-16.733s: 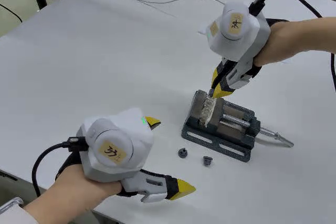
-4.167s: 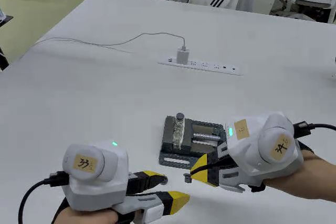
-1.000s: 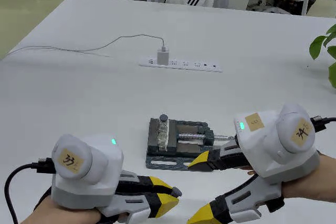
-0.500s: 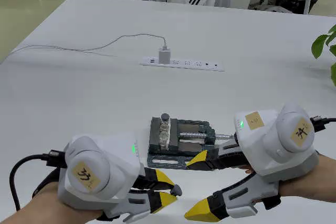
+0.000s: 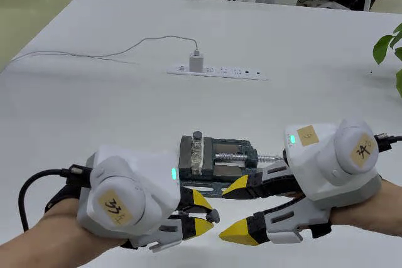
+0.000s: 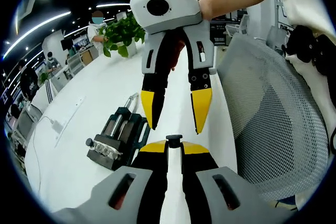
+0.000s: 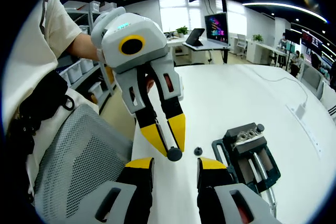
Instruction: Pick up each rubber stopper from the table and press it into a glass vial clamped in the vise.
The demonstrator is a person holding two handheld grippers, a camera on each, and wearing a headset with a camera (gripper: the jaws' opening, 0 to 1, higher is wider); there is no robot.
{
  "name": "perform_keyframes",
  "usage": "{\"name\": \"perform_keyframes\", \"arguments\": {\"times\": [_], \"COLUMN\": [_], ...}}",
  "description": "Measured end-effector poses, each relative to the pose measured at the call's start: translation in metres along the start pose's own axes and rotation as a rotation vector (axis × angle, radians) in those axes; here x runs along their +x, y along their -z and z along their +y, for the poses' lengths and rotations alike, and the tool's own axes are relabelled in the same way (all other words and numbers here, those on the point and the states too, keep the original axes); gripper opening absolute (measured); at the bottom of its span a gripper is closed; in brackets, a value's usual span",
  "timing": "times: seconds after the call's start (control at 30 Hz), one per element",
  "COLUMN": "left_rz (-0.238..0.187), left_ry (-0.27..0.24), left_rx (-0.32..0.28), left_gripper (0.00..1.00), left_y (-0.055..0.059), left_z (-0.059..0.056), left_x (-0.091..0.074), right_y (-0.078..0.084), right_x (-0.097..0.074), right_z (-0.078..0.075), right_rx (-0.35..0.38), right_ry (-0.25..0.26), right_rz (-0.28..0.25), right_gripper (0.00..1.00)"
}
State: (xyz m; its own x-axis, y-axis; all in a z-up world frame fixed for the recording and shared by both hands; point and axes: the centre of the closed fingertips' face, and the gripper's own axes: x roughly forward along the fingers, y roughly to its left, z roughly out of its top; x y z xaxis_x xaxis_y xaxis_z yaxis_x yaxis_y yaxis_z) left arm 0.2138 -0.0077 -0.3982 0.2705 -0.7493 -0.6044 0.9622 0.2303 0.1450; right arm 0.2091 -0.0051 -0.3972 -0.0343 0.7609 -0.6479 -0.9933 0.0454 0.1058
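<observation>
My left gripper [image 5: 202,214] is shut on a small dark rubber stopper [image 5: 214,216] that sticks out past its yellow tips. Facing it, my right gripper [image 5: 229,213] is open, its two jaws standing above and below the stopper without touching it. In the left gripper view the stopper [image 6: 174,139] sits between my own tips, with the right gripper [image 6: 176,127] open just beyond. Behind them the dark vise [image 5: 217,161] clamps an upright glass vial [image 5: 198,152] capped by a stopper. A loose stopper [image 7: 198,151] lies on the table beside the vise [image 7: 247,153].
A white power strip [image 5: 217,72] with a plugged charger and cable lies across the far table. Green plant leaves [image 5: 392,45] hang over the right edge. A mesh chair [image 6: 273,129] stands off the table's near side.
My left gripper has moved right and forward with the stopper, closing the distance to the open right gripper. The right gripper has barely shifted, and the camera has tilted slightly.
</observation>
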Motion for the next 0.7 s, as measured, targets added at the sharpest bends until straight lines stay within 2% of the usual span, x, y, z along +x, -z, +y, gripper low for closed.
{"name": "perform_keyframes", "arguments": {"times": [0.4,0.7], "left_rz": [-0.009,-0.014], "left_ry": [-0.002,-0.003], "left_rx": [0.007,0.016], "left_gripper": [0.05,0.05], "left_y": [-0.0031,-0.0053], "left_z": [-0.0014,-0.0001], "left_x": [0.0012,0.0012], "right_y": [-0.0063,-0.006], "right_x": [0.0002,0.0009], "right_z": [-0.0014,0.0016], "right_rx": [0.017,0.013], "right_ry": [-0.005,-0.021], "right_rz": [-0.036,-0.031], "right_gripper": [0.13,0.08]}}
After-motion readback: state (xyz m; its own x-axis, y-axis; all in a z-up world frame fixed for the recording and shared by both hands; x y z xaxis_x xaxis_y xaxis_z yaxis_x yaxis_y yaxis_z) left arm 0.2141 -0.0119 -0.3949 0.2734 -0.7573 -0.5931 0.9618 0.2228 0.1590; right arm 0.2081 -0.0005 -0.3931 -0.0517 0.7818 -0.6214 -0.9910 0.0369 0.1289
